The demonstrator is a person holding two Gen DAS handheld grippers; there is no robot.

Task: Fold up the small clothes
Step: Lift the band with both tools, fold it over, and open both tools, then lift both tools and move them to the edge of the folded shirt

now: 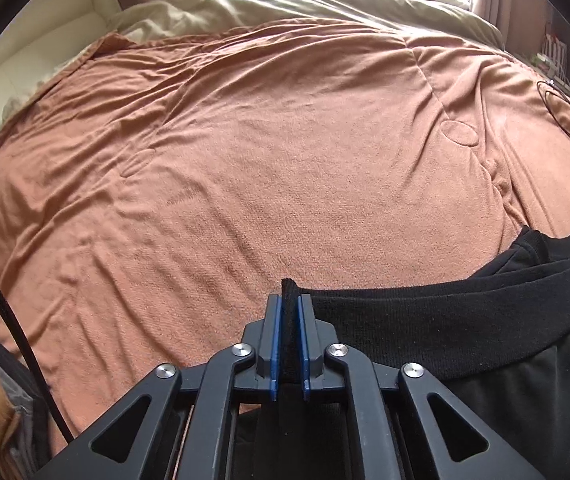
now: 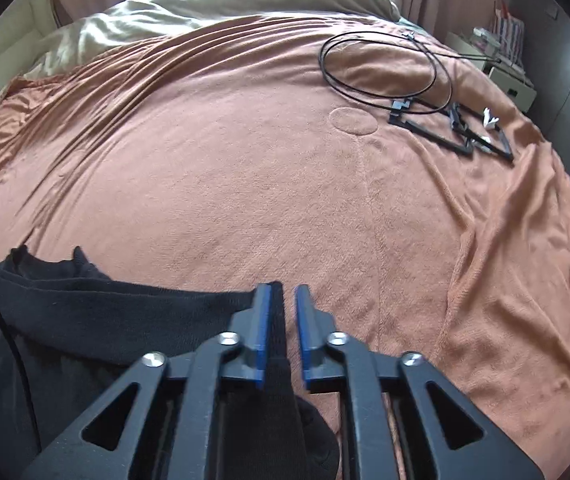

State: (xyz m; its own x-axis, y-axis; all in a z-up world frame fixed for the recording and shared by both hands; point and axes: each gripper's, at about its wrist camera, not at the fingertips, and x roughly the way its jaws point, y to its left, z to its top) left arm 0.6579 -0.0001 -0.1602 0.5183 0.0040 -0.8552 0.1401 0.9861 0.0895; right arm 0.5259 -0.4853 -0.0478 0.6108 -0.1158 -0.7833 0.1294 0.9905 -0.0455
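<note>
A black garment (image 1: pixel 465 320) with a wide ribbed waistband lies on the orange blanket (image 1: pixel 245 160), near the bottom of both views. My left gripper (image 1: pixel 289 298) is shut on the waistband's left end, and the black cloth fills the narrow gap between its blue pads. My right gripper (image 2: pixel 283 288) stands open over the waistband's right end. There the cloth (image 2: pixel 105 304) rests against the left pad (image 2: pixel 263 320), and a strip of blanket shows between it and the right pad. The waistband stretches flat between the two grippers.
A coiled black cable (image 2: pixel 385 60) and several thin black frame pieces (image 2: pixel 457 136) lie on the blanket at the far right. A beige duvet (image 2: pixel 205 8) is bunched at the far end. A pale nightstand (image 2: pixel 509 80) stands to the right of the bed.
</note>
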